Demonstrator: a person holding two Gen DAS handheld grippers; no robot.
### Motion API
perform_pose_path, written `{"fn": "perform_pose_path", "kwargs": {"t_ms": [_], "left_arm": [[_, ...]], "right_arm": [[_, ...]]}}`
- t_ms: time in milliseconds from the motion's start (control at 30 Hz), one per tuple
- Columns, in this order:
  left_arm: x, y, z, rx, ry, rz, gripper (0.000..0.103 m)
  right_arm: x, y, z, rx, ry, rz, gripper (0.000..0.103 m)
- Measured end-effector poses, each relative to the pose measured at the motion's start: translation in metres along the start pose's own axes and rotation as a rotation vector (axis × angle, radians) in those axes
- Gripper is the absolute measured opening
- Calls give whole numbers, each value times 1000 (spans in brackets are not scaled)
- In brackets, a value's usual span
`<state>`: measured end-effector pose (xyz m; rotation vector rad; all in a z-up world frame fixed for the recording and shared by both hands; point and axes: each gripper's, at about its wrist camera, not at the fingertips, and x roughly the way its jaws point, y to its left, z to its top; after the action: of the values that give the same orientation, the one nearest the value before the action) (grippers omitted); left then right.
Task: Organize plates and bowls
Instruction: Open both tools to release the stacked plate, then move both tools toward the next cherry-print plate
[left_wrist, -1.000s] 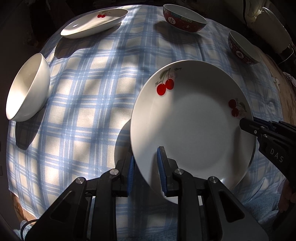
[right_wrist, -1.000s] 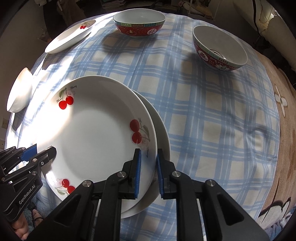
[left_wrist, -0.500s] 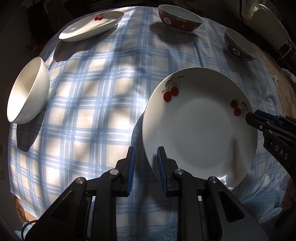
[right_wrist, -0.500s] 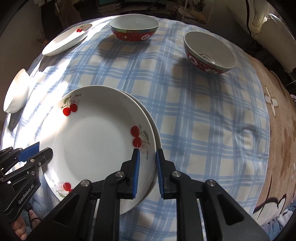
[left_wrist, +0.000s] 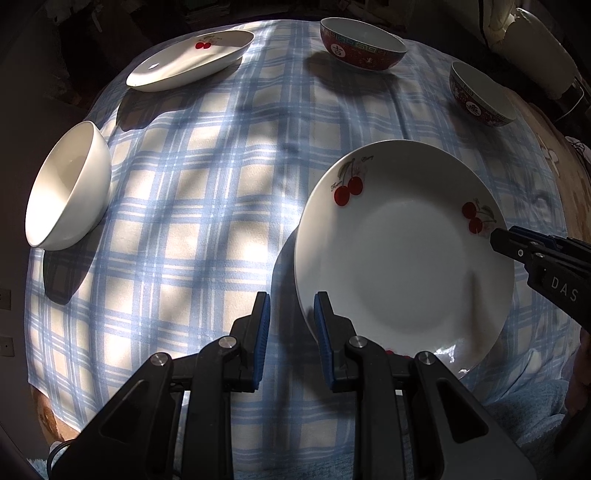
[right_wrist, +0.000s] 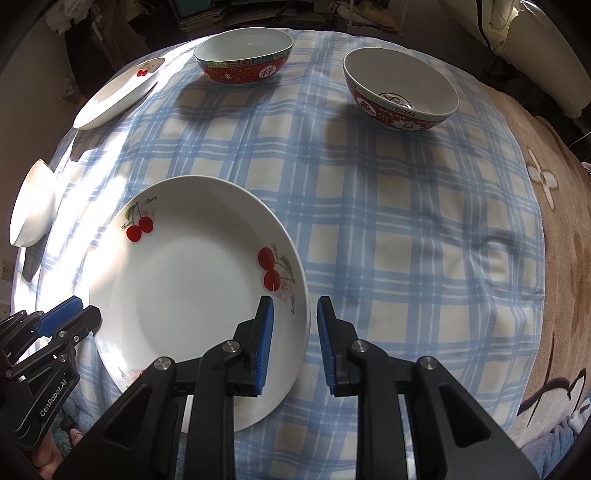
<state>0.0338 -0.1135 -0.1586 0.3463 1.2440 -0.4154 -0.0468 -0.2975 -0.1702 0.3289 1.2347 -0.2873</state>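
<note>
Two cherry-print plates, three bowls on the blue-and-white plaid cloth (right_wrist: 388, 229). We note the near plate (left_wrist: 406, 258) first: white, glossy, shallow well with a broad rim, three clusters of red cherries with green leaves and small script on the rim, the third cluster mostly hidden behind our own fingers. It lies flat at the front of the table, between both grippers. Whether a second plate sits under it we cannot tell; only one rim shows in either view.

Left gripper (left_wrist: 291, 332): jaws spread, blue pads facing each other with bare cloth between them. The right-hand pad sits at the plate's left edge; contact uncertain. Nothing pinched.

Right gripper (right_wrist: 295, 336): jaws spread, the plate's right rim passing between the pads. The left pad hangs over the rim near a cherry cluster, the other over cloth. No grip on the rim visible.

Second cherry plate (left_wrist: 190, 61): far left, same print, appears tilted up by the lens. Plain white bowl (left_wrist: 68, 184) at the left edge, no decoration. Red patterned bowl (right_wrist: 243, 59) at the far centre, green key-pattern band, white interior. Second red bowl (right_wrist: 400, 90) to the far right, smaller, deeper, motif on its inner base. All well apart from one another.
</note>
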Motion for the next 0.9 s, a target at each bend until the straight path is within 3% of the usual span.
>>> {"fn": "perform_pose_path", "kwargs": {"t_ms": [67,133,267,333,367,433,600,900], "left_arm": [[-5,1,0,-4,-11,-1,30],[-12,5,1,-14,-32,-1,45],[-24,10,6,-26,-68,8,58],[-26,14,10,-37,-60,5,76],[-27,16,11,-40,-59,-2,78],[-30,20,14,-48,-63,-2,79],[-40,28,22,-52,-96,22,80],[-68,44,47,-26,-138,88,80]], "right_arm": [[-4,-2,0,13,-14,15,31],[-9,-5,1,28,-36,26,53],[-19,-5,4,44,-75,51,64],[-23,-4,6,45,-98,55,78],[-26,-3,7,43,-112,54,81],[-32,-1,10,35,-146,53,89],[-47,5,16,6,-222,50,97],[-67,25,39,-43,-304,68,98]]}}
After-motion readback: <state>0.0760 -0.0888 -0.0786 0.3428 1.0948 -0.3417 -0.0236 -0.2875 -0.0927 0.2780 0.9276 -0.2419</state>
